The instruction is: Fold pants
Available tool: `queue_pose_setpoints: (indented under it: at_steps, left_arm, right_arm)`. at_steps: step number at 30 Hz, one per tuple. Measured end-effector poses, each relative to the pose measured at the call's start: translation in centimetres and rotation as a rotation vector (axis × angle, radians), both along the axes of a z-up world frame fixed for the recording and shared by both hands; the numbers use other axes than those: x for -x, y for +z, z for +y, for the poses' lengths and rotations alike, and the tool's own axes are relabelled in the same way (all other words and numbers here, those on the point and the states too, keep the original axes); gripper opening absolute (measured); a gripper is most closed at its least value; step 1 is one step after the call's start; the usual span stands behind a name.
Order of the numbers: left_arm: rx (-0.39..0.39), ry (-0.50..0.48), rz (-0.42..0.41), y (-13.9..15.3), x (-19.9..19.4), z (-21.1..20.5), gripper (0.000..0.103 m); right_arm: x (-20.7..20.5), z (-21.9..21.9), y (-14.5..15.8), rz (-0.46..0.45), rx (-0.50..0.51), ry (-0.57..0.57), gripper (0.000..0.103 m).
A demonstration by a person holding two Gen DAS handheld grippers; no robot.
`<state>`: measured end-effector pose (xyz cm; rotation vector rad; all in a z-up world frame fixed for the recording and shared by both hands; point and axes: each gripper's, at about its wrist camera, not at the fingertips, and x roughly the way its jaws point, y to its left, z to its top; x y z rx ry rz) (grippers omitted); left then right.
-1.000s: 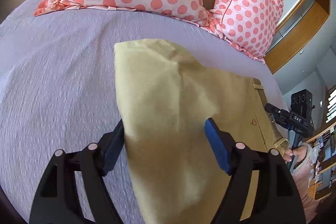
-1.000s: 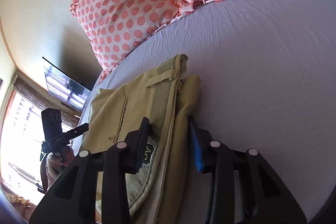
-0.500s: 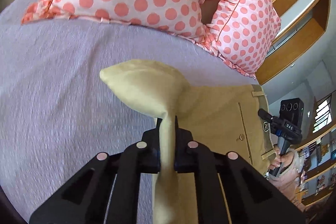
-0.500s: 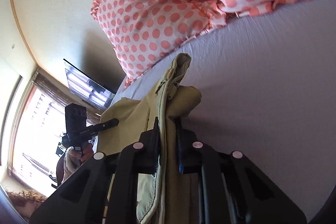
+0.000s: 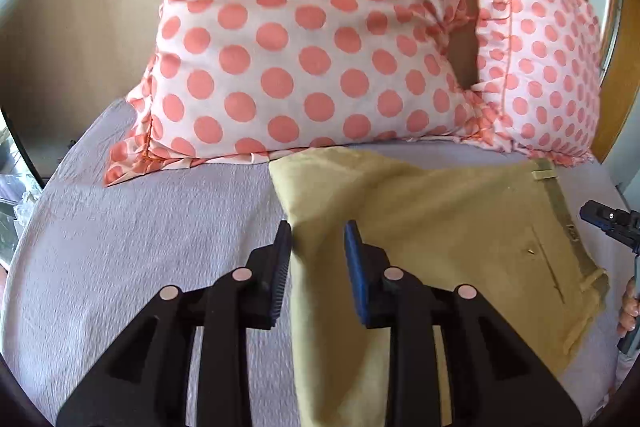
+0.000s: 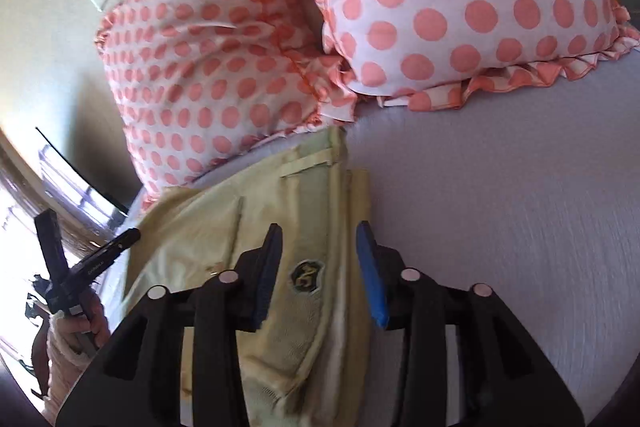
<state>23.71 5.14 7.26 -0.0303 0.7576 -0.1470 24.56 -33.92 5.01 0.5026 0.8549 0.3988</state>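
Khaki woven pants (image 5: pixel 440 235) lie flat on crinkled bedsheet (image 5: pixel 140 247)

We see the R gripper (image 6: pixel 320 251) w/ jaws apart, straddling the pants (image 6: pixel 308 283) waistband. Polka-dot pillows (image 6: pixel 248 39) sit just behind on the bed (image 6: pixel 500 211).

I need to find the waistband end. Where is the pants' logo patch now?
In the right wrist view, the logo patch sits low and centre on the pants, between the open fingers of the right gripper.
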Motion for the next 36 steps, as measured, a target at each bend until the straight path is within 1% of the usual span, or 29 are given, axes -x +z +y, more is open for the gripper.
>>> queue_pose_setpoints:
  at_steps: [2,3,4,5,6,7,8,10,11,12,13,14,15,16,17,19,21,23,25,26,27,28,29,31,32,34,36]
  left_arm:
    - [0.088,-0.077,0.005,0.5,2.1,-0.3,0.035]
    - [0.124,-0.118,0.022,0.4,2.7,-0.7,0.042]
    - [0.143,-0.146,0.046,0.0,3.1,-1.2,0.047]
    - [0.150,-0.165,0.079,-0.6,3.0,-2.0,0.049]
    - [0.142,-0.170,0.117,-1.5,2.7,-2.7,0.050]
    - [0.116,-0.153,0.156,-2.7,2.2,-3.4,0.049]
    - [0.099,-0.141,0.186,-3.7,1.9,-3.9,0.049]
    - [0.052,-0.121,0.150,-3.8,2.7,-4.5,0.050]
    - [0.020,-0.112,0.146,-3.5,3.4,-4.7,0.054]
    - [0.000,-0.105,0.138,-3.2,4.2,-4.7,0.063]
    - [-0.007,-0.105,0.119,-2.9,5.3,-4.3,0.068]
    - [-0.014,-0.108,0.098,-2.6,6.7,-4.1,0.072]
    - [-0.031,-0.101,0.079,-2.3,8.1,-4.0,0.080]
    - [-0.048,-0.085,0.068,-2.2,9.4,-3.7,0.085]
    - [-0.063,-0.072,0.060,-2.1,10.8,-3.4,0.087]
    - [-0.084,-0.045,0.051,-2.3,13.2,-2.9,0.095]
    - [-0.092,-0.022,0.047,-2.9,15.2,-2.6,0.097]
    - [-0.083,-0.001,0.063,-3.7,16.4,-2.3,0.097]
    - [-0.054,0.010,0.088,-4.7,16.8,-2.2,0.097]
    - [-0.042,0.015,0.104,-5.1,16.8,-2.2,0.097]
    - [-0.043,0.022,0.102,-5.4,16.8,-2.3,0.098]
    - [-0.061,0.033,0.090,-5.4,17.0,-2.5,0.100]
    - [-0.078,0.046,0.100,-5.6,16.9,-2.7,0.101]
    - [-0.122,0.059,0.088,-5.8,17.0,-3.2,0.101]
    - [-0.116,0.067,0.080,-5.8,17.1,-3.2,0.101]
    - [-0.110,0.077,0.068,-5.9,17.2,-3.2,0.101]
    - [-0.106,0.085,0.061,-5.9,17.3,-3.1,0.101]
  right_arm:
    - [1.3,0.5,0.4,-0.004,-0.072,0.056,0.057]
    - [1.6,1.0,0.3,0.006,-0.091,0.080,0.060]
    - [1.7,1.6,-0.1,0.026,-0.101,0.102,0.068]
    - [1.6,2.3,-0.6,0.050,-0.100,0.114,0.075]
    - [1.4,2.8,-1.1,0.079,-0.079,0.114,0.076]
    - [1.0,3.4,-1.8,0.110,-0.047,0.107,0.076]
    - [1.0,3.6,-2.0,0.110,-0.034,0.097,0.079]
    - [1.5,4.0,-1.6,0.118,0.012,0.071,0.081]
    - [2.1,4.3,-1.2,0.119,0.054,0.054,0.084]
    - [3.1,4.5,-0.7,0.099,0.094,0.045,0.087]
    - [4.3,4.7,-0.2,0.067,0.124,0.047,0.091]
    - [5.8,5.1,0.2,0.037,0.148,0.052,0.097]
    - [7.3,5.4,0.4,0.014,0.185,0.046,0.099]
    - [8.6,5.7,0.6,-0.004,0.231,0.028,0.102]
    - [10.0,6.1,0.6,-0.021,0.276,0.008,0.102]
    - [12.1,6.6,0.2,-0.036,0.304,0.010,0.102]
    - [13.5,7.2,-0.6,-0.027,0.300,0.013,0.102]
    - [14.5,7.7,-1.6,-0.006,0.319,0.004,0.102]
    - [15.3,8.6,-1.8,-0.030,0.374,-0.020,0.102]
    - [15.5,8.9,-1.8,-0.034,0.393,-0.021,0.102]
    - [15.5,9.2,-2.0,-0.030,0.400,-0.013,0.102]
    - [15.5,9.6,-2.0,-0.034,0.423,-0.019,0.102]
    - [15.6,9.9,-2.1,-0.037,0.451,-0.021,0.102]
    - [15.7,10.8,-2.4,-0.043,0.525,-0.027,0.102]
    - [15.9,11.2,-2.4,-0.055,0.558,-0.034,0.102]
    - [15.9,10.8,-2.5,-0.042,0.536,-0.056,0.102]
    - [15.9,10.8,-2.5,-0.040,0.545,-0.060,0.102]
